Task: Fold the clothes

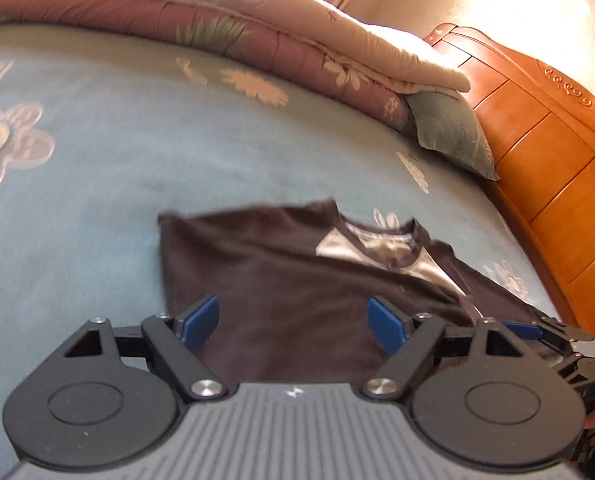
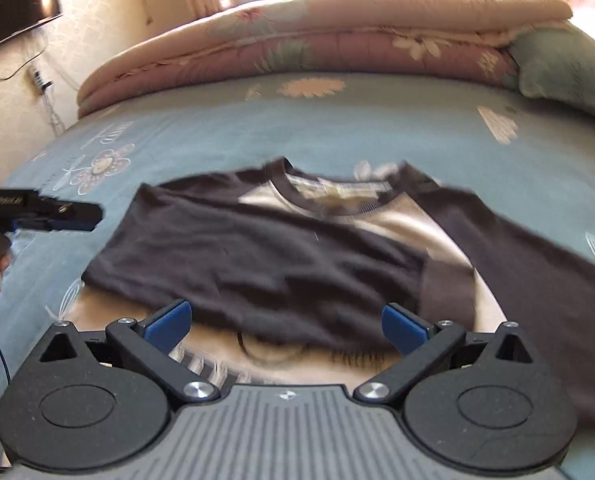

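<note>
A dark brown T-shirt (image 2: pixel 297 248) with a cream front panel lies flat on the blue flowered bedsheet (image 2: pixel 217 132), collar pointing away. One side is folded over the front, and the other sleeve spreads out to the right. My right gripper (image 2: pixel 287 322) hovers over the shirt's near hem, open, with nothing between its blue pads. In the left wrist view my left gripper (image 1: pixel 293 316) is open above the shirt (image 1: pixel 277 280), also holding nothing. The left gripper's fingers (image 2: pixel 73 213) show beside the shirt's left edge in the right wrist view. The right gripper's fingers (image 1: pixel 525 330) show at the shirt's right.
A folded pink flowered quilt (image 2: pixel 317 40) lies along the far side of the bed, with a green pillow (image 1: pixel 453 132) under its end. A wooden headboard (image 1: pixel 545 152) borders the bed. A wall-mounted screen (image 2: pixel 13 8) and a power strip (image 2: pixel 37 78) are at the left.
</note>
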The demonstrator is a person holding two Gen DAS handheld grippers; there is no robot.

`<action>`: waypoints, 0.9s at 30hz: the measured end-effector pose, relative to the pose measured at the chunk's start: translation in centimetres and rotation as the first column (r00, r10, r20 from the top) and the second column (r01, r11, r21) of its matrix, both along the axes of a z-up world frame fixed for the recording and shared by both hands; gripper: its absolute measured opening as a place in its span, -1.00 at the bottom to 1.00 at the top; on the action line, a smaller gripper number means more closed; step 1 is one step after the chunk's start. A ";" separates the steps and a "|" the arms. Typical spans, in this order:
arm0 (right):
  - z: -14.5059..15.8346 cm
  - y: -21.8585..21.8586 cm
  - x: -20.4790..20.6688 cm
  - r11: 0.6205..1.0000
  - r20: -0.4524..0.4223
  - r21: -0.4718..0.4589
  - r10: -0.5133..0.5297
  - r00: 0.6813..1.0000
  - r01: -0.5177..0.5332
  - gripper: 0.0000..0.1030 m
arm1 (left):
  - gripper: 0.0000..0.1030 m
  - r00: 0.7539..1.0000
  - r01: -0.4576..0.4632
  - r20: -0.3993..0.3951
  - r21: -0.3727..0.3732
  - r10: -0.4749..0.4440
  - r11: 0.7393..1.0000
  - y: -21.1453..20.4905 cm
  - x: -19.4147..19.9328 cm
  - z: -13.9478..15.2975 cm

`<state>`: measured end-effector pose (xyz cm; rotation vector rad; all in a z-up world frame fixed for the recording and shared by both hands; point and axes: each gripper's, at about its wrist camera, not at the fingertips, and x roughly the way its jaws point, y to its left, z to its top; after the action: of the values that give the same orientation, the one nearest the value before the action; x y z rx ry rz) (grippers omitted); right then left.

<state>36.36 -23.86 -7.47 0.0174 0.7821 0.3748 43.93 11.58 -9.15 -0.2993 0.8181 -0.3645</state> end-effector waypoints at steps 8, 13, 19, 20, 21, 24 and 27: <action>-6.0 1.9 4.1 0.974 -0.045 -0.198 0.099 0.994 -0.106 1.00 | 0.59 0.999 -0.013 -0.026 0.170 0.018 0.985 -1.6 2.8 -3.7; -3.5 -1.4 3.4 0.997 -0.023 -0.039 0.068 0.997 -0.069 1.00 | 0.58 1.000 0.011 -0.029 0.144 -0.007 0.990 -1.6 1.2 -1.9; -4.1 -0.9 6.9 0.974 -0.116 0.195 0.139 0.983 -0.115 1.00 | 0.61 0.987 0.144 -0.079 0.053 -0.140 0.988 -3.2 -0.8 -2.4; -5.0 -1.1 7.8 0.982 -0.140 0.169 0.108 0.984 -0.083 1.00 | 0.61 0.987 0.143 -0.086 0.070 -0.137 0.987 -3.3 -0.8 -2.8; -5.3 -1.7 8.3 0.981 -0.124 0.180 0.096 0.988 -0.073 1.00 | 0.61 0.987 0.142 -0.093 0.088 -0.134 0.986 -3.4 -0.9 -3.2; -5.4 -3.8 9.9 0.974 -0.096 0.226 0.041 0.995 -0.018 0.99 | 0.64 0.986 0.154 -0.081 0.073 -0.148 0.985 -3.1 -1.0 -3.6; -4.7 -4.8 10.6 0.966 -0.127 0.253 -0.022 0.992 0.053 1.00 | 0.64 0.986 0.149 -0.088 0.063 -0.143 0.987 -2.9 -1.0 -3.3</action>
<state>46.96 -28.61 -12.17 0.3003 0.8499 0.4400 42.88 8.64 -12.49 -0.1909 0.9350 -0.4619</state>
